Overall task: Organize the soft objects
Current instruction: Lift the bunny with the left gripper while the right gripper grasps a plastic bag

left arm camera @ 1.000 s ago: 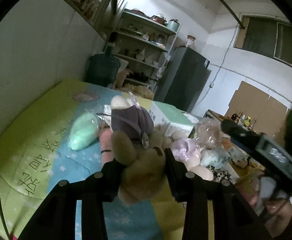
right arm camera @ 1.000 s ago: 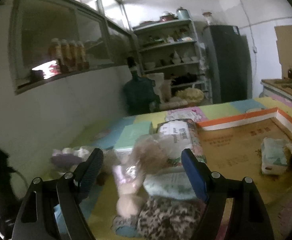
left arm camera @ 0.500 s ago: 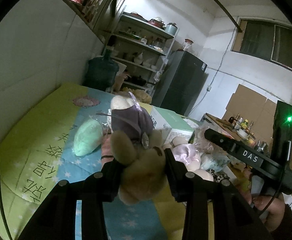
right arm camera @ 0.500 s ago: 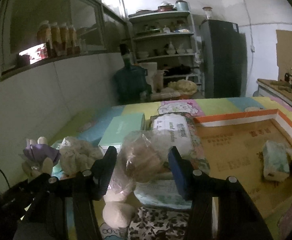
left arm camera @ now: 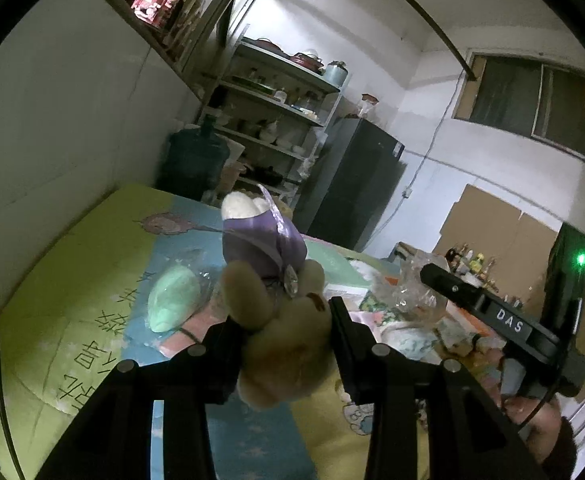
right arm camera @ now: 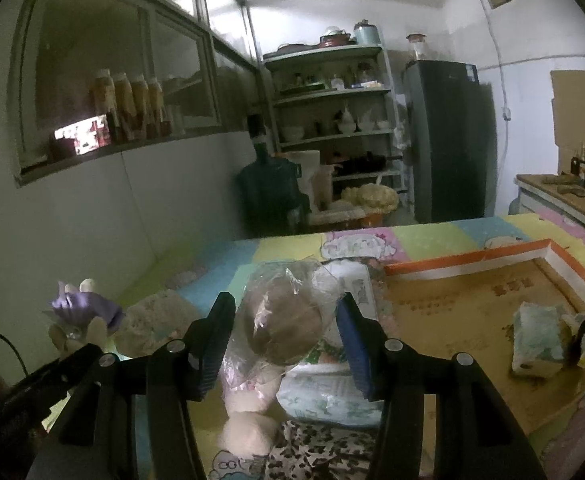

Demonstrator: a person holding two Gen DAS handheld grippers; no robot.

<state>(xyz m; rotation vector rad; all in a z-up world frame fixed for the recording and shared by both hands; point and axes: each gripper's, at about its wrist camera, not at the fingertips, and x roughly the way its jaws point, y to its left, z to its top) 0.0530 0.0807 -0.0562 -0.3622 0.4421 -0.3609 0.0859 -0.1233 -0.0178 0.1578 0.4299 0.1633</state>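
Note:
My left gripper (left arm camera: 288, 336) is shut on a tan plush bear in a purple dress (left arm camera: 276, 280) and holds it above the bed; the bear also shows at the left of the right wrist view (right arm camera: 80, 316). My right gripper (right arm camera: 286, 332) is shut on a plush toy wrapped in clear plastic (right arm camera: 288, 320), lifted over the pile of soft things. The right gripper's black body (left arm camera: 504, 324) shows at the right of the left wrist view. A mint green soft toy in plastic (left arm camera: 172, 298) lies on the bed, left of the bear.
A patterned quilt (left arm camera: 60, 308) covers the bed. A leopard-print cloth (right arm camera: 316, 452) and a wrapped pack (right arm camera: 332, 396) lie below the right gripper. An orange-edged cardboard tray (right arm camera: 472, 300) holds tissue packs (right arm camera: 536, 336). A water jug (right arm camera: 270, 196), shelves and a fridge stand behind.
My right gripper has closed on the plastic-wrapped plush and lifted it. My left gripper has risen a little with the bear still held.

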